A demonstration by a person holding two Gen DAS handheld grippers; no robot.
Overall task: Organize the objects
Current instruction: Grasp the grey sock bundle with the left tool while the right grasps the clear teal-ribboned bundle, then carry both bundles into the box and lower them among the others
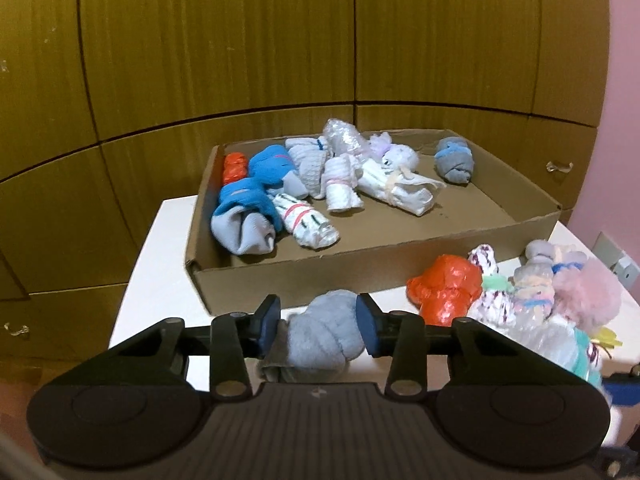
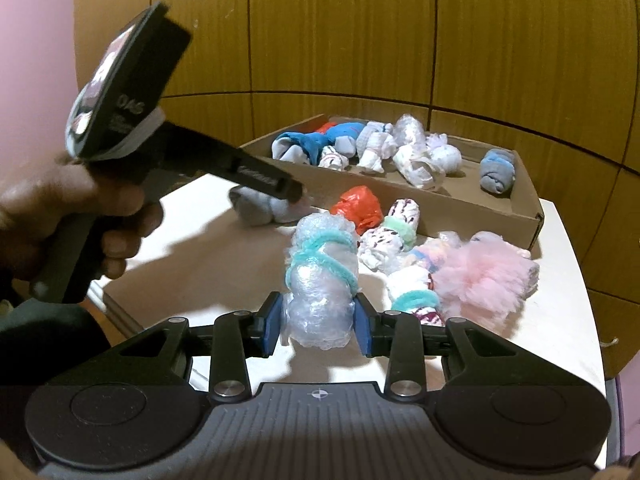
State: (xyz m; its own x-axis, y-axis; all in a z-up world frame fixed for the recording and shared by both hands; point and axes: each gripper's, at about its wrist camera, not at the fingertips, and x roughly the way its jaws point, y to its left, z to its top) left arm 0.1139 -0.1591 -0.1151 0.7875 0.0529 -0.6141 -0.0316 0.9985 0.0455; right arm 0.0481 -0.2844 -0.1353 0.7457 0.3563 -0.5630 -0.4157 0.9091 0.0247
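Left gripper point(image 1: 318, 322): its blue pads are pinching a grey sock roll point(image 1: 326, 334) from both sides, at 6 o'clock in the left wrist view, just in front of the box's near wall.

Right gripper point(image 2: 319, 322): its pads are pressing against a clear plastic bundle point(image 2: 320, 280) wound with a teal band, holding it at 6 o'clock in the right wrist view.

Box point(image 1: 304, 276): a shallow cardboard tray is sitting on the white table point(image 1: 160, 272), filling the centre of the left wrist view.

Inside the box: blue and grey socks point(image 1: 248, 208) are lying at 9 o'clock, white rolls point(image 1: 348, 176) are crowding the middle, and a grey-blue roll point(image 1: 454, 160) is lying alone toward 2 o'clock.

Loose pile: an orange bag point(image 1: 446, 290) is resting on the table at 4 o'clock of the left view, touching patterned white rolls point(image 1: 494, 296); a pink pompom point(image 1: 588, 296) is sitting just beside them.

Left hand point(image 2: 72, 216): it is gripping the left gripper's handle at 9 o'clock in the right wrist view.

Backdrop: wooden panels point(image 1: 240, 40) are standing behind the table.
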